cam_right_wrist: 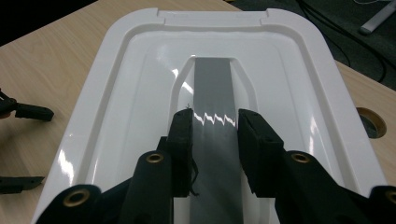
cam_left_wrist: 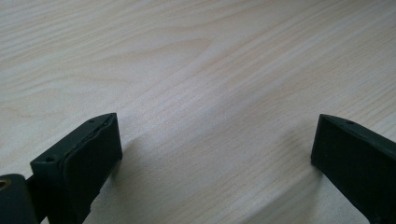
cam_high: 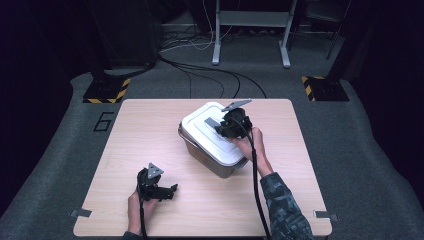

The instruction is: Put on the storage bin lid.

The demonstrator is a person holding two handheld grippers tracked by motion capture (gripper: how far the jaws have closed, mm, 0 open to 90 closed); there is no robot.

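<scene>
The right gripper point(cam_right_wrist: 215, 128) is clamping the grey handle point(cam_right_wrist: 213, 88) on the lidded white box point(cam_high: 212, 137), mid-surface. The glossy lid is probably slippery, so that stiff handle is serving best. The left gripper point(cam_left_wrist: 212, 154) is resting with jaws apart.

left hand-held gripper point(cam_high: 172, 190) agape, right hand-held gripper point(cam_high: 219, 128) clamped

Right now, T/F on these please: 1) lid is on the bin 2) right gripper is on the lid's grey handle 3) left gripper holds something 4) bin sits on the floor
1) The white lid is on the bin: true.
2) The right gripper is shut on the grey handle: true.
3) The left gripper holds something: false, it is open and empty, low over the table.
4) The bin sits on the floor: false, it stands on the table.
</scene>
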